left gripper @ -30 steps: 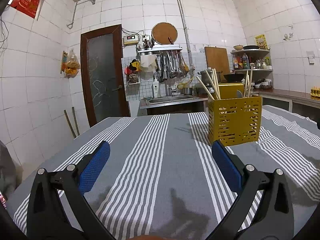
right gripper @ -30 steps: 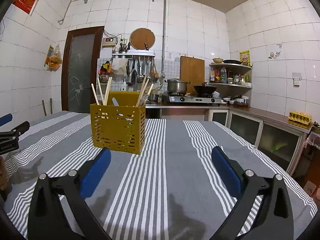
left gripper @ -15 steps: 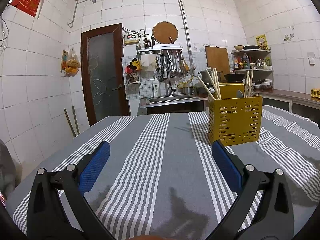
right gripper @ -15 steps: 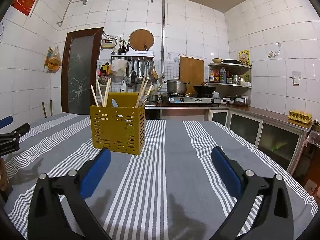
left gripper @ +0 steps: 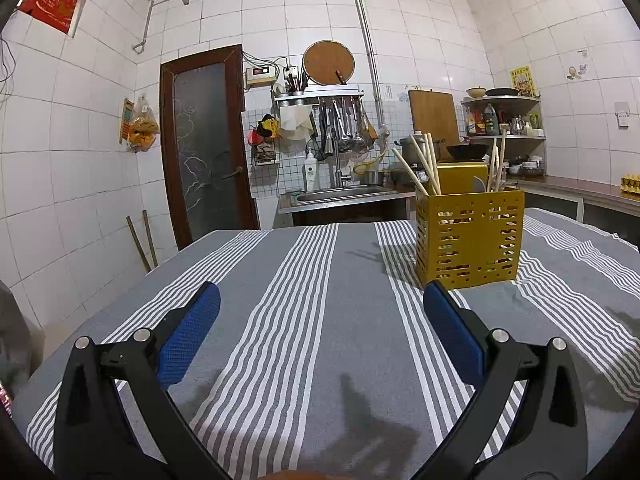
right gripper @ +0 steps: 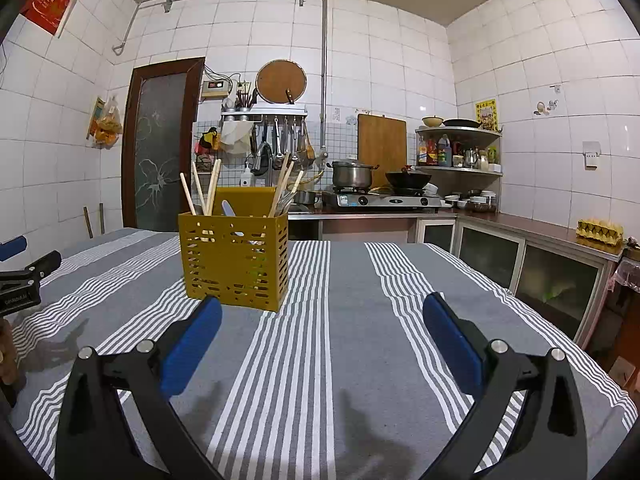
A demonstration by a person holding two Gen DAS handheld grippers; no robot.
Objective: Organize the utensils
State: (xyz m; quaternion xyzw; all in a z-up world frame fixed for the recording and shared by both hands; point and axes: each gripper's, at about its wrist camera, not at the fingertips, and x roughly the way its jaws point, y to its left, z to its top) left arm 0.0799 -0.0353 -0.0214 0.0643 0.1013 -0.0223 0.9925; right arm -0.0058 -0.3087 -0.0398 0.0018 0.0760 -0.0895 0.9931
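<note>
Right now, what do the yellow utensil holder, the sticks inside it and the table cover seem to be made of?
Yellow utensil holder: likely matte plastic or painted metal; thin, stiff walls with punched slots.
Sticks: probably pale wood or bamboo chopsticks; dull, light tan surface.
Table cover: woven cloth, grey with white stripes; small wrinkles, no shine.

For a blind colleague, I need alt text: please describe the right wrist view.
The open, empty right gripper hovers over a table with a grey striped cloth; a yellow utensil holder with chopsticks stands ahead to its left. The left gripper shows at the left edge, a tiled kitchen behind.
</note>
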